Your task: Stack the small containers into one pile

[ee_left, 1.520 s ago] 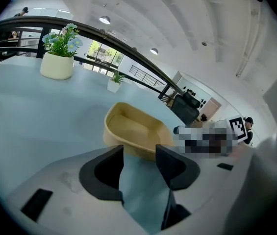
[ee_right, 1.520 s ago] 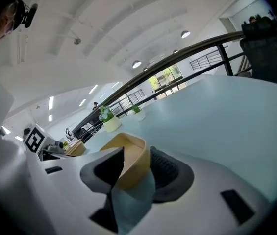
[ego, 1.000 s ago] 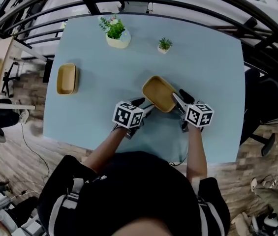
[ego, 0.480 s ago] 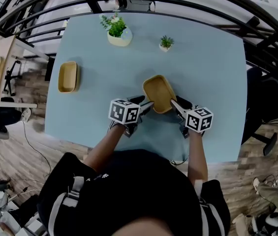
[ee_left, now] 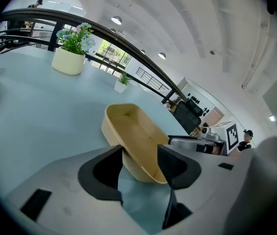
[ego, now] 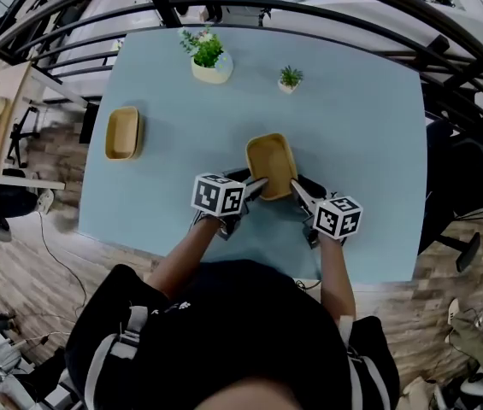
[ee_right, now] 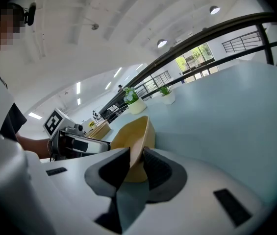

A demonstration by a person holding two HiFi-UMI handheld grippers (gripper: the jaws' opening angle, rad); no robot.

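Observation:
A tan oblong container (ego: 271,165) lies in the middle of the pale blue table (ego: 369,126). My right gripper (ego: 297,191) is shut on the wall at its near right corner; in the right gripper view the pads pinch the container's rim (ee_right: 133,131). At the near left corner my left gripper (ego: 255,186) stands open. Its jaws straddle that end of the container (ee_left: 133,133) with a gap on each side. A second tan container (ego: 123,132) sits alone at the table's left side.
A white pot with a leafy plant (ego: 209,58) and a smaller potted plant (ego: 290,79) stand along the far edge. Black railings curve round the table's far and right sides. The near table edge is just behind both grippers.
The held container has turned from slanted to nearly straight and shifted slightly left. My right gripper moved left and nearer with it. The left gripper has barely moved.

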